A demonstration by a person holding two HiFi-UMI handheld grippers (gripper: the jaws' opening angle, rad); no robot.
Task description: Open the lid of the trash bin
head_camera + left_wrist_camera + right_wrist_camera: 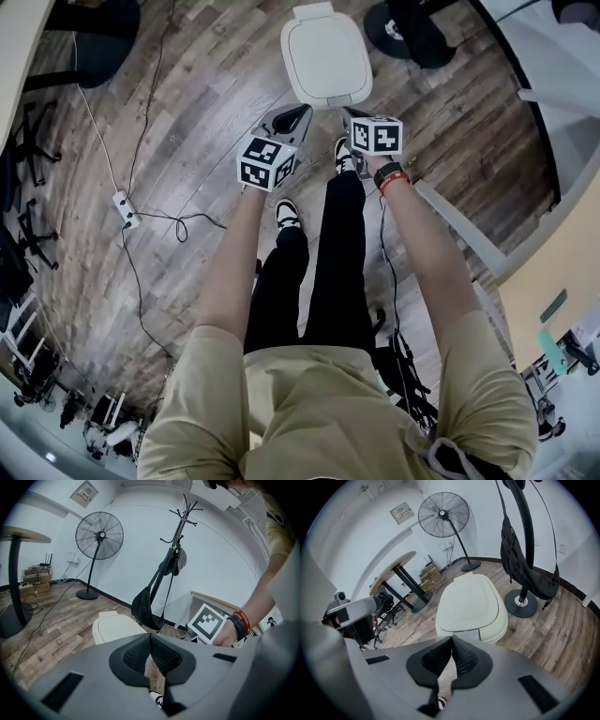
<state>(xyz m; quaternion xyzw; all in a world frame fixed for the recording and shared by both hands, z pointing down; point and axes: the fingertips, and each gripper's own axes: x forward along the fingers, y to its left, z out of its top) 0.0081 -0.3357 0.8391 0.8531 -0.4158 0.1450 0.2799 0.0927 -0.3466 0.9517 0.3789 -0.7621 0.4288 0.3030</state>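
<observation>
A cream-white trash bin (325,58) stands on the wood floor ahead of my feet, its lid (469,603) down flat. My left gripper (292,122) hovers just short of the bin's near edge, to its left, jaws shut with nothing between them. My right gripper (352,117) hangs at the bin's near right corner, also shut and empty. In the left gripper view the bin (116,627) lies ahead to the left, beyond the left gripper (150,639). The right gripper (452,644) looks down on the lid's front edge.
A coat stand (525,550) with a black bag stands right of the bin, its round base (411,33) close by. A floor fan (97,541) is farther back. A round table (396,571) and cables with a power strip (125,208) lie to the left. A pale counter edge (562,234) runs along the right.
</observation>
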